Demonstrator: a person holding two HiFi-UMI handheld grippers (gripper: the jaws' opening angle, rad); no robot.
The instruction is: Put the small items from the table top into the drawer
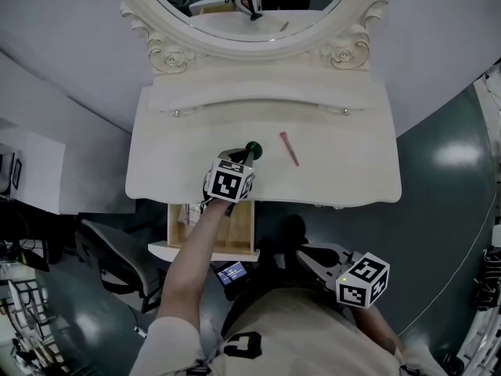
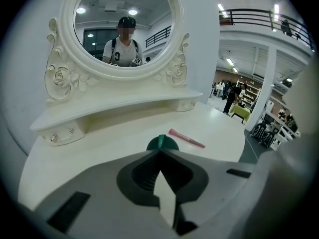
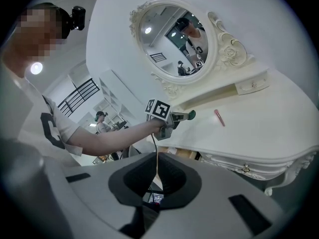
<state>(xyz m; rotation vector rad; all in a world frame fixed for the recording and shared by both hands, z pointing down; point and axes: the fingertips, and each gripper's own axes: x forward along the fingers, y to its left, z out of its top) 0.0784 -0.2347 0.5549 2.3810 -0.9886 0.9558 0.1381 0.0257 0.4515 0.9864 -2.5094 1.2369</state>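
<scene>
where the head view looks down on the white bench (image 1: 352, 171), the left gripper (image 1: 247, 156) hangs over its front middle, jaws pressed together on a green round piece (image 1: 253, 148) that pokes out past the tips. a pink stick (image 1: 289, 148) lies flat just right of it, apart from the gripper, not yet dealt with. the drawer (image 1: 173, 227) stands pulled open under the bench's front edge, right behind the left gripper's marker cube; judged a short carry back and down for the drop. the right gripper (image 1: 307, 255) sits low by the person's body, well apart from both items, likely parked out of the way while one hand works. left gripper view: the jaws meet in a seam, and a thin lighter-green tab of the green round piece (image 2: 160, 142) is nipped at the very tip, its dark disc showing beyond. an edge pinch only, so judged a shallow hold that could slip on a quick swing. pink stick (image 2: 186, 138) lies beyond and right on bare bench. right gripper view: the right gripper's own jaws (image 3: 155, 156) are closed with nothing between them. past them the left gripper shows side-on, green round piece (image 3: 191, 115) at its nose, seemingly off the bench top, pink stick (image 3: 219, 117) further right.
</scene>
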